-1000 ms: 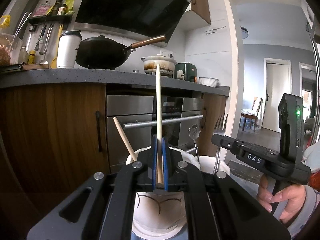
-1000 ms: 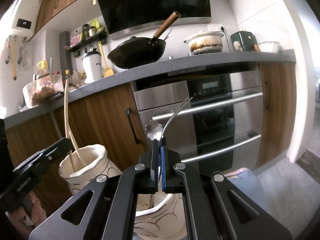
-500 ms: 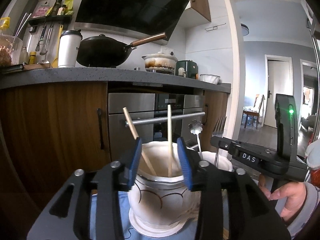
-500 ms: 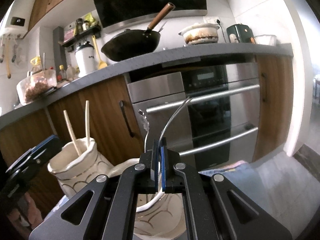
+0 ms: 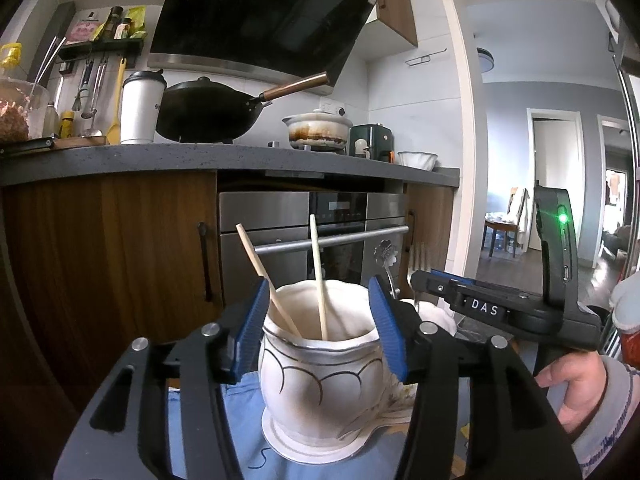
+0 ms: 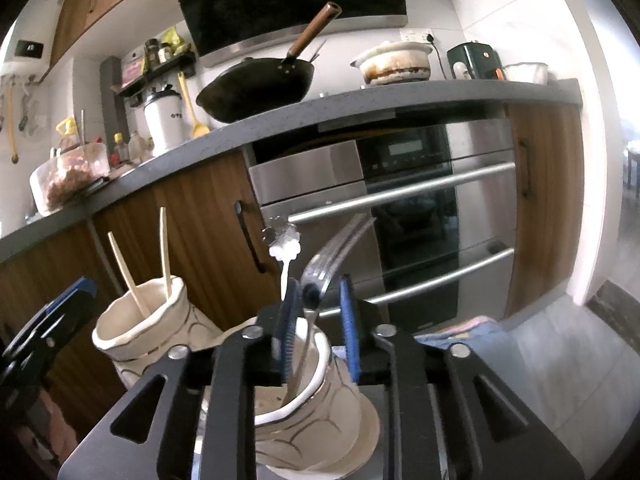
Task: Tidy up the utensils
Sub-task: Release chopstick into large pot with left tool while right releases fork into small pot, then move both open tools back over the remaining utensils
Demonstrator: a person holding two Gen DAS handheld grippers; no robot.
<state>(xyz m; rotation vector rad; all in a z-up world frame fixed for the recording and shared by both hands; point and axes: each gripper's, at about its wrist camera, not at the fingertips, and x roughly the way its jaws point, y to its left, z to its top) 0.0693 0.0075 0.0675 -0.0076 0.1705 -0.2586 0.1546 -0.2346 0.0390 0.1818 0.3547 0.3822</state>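
Note:
A white ceramic jar (image 5: pixel 320 364) with dark curved lines holds two wooden chopsticks (image 5: pixel 318 276). My left gripper (image 5: pixel 316 320) is open, its blue pads either side of the jar's rim. In the right wrist view a second white jar (image 6: pixel 316 396) holds a metal fork (image 6: pixel 328 256) and a flower-ended spoon (image 6: pixel 282 240). My right gripper (image 6: pixel 316 324) is open around the fork's handle, which looks blurred. The chopstick jar (image 6: pixel 136 328) stands to its left.
Both jars stand on a blue cloth (image 5: pixel 240 428). Behind them are wooden cabinets (image 5: pixel 108 256) and a steel oven (image 6: pixel 420 216) under a grey counter (image 5: pixel 224 156) with a black wok (image 5: pixel 212 108) and pots. A doorway (image 5: pixel 556 184) opens at the right.
My left gripper opened and let the chopstick go into the jar, then drew back a little. My right gripper opened just now, freeing the fork into the second jar.

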